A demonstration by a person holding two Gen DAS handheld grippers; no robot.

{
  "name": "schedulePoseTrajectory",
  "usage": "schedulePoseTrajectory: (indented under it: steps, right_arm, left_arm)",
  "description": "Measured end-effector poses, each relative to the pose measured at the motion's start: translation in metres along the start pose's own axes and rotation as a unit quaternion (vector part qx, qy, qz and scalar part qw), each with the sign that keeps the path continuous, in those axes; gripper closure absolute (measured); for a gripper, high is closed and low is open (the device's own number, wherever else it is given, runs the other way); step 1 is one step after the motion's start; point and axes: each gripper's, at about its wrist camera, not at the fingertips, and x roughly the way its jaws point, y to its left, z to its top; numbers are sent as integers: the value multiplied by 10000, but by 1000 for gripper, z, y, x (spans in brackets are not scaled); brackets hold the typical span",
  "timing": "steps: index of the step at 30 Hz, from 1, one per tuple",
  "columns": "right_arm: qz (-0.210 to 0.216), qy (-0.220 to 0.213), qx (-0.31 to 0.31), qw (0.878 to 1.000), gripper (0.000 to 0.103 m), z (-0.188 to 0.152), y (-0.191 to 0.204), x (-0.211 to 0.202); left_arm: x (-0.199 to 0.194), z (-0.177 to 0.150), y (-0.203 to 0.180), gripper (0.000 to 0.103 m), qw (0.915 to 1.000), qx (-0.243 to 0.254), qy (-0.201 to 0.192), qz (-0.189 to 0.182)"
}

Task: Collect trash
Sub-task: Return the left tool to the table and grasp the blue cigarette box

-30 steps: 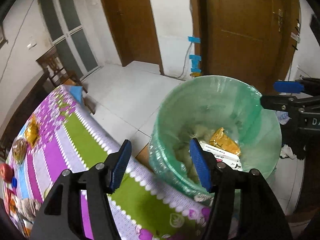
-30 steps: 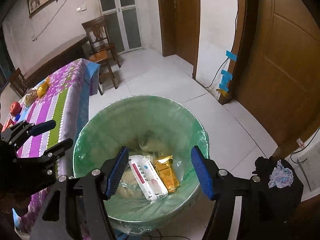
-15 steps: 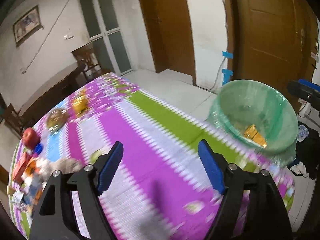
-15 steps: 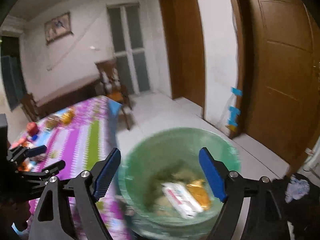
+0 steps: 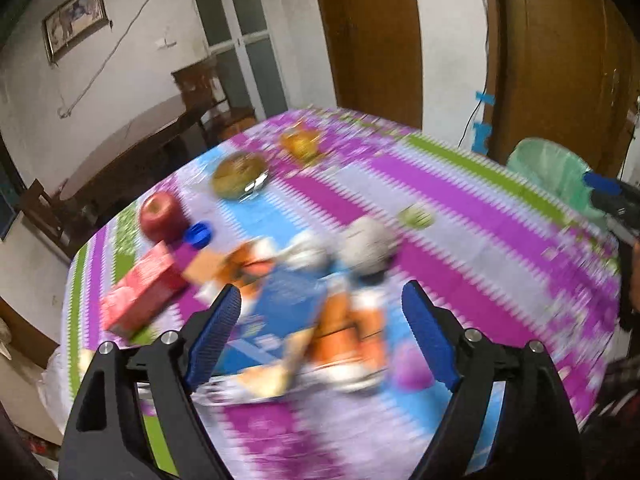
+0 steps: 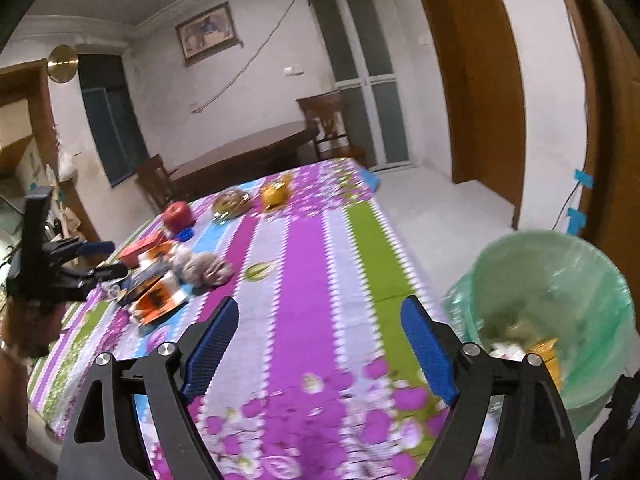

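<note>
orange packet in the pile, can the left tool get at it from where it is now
Probably yes. The left tool is empty, its jaws opening, and points down at the pile with the orange packet showing between its fingers. Nothing lies over it, though the blue wrapper crowds one side.

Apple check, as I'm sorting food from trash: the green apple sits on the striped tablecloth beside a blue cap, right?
Not green: the apple is red, as the left wrist view shows. It does sit on the striped tablecloth beside the blue cap.
</note>
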Motion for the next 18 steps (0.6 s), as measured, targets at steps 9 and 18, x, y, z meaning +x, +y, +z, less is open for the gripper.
schedulePoseTrajectory:
  steps: [9,18]
  right_arm:
    - [66,325,88,9994,19,-17,7,3]
    - [5,481,450,9978,19,-27,-18,-3]
  left_arm:
    - [37,-13,23,24,9965,705,293,-344]
    - [65,-8,28,42,9931,615,577,-816]
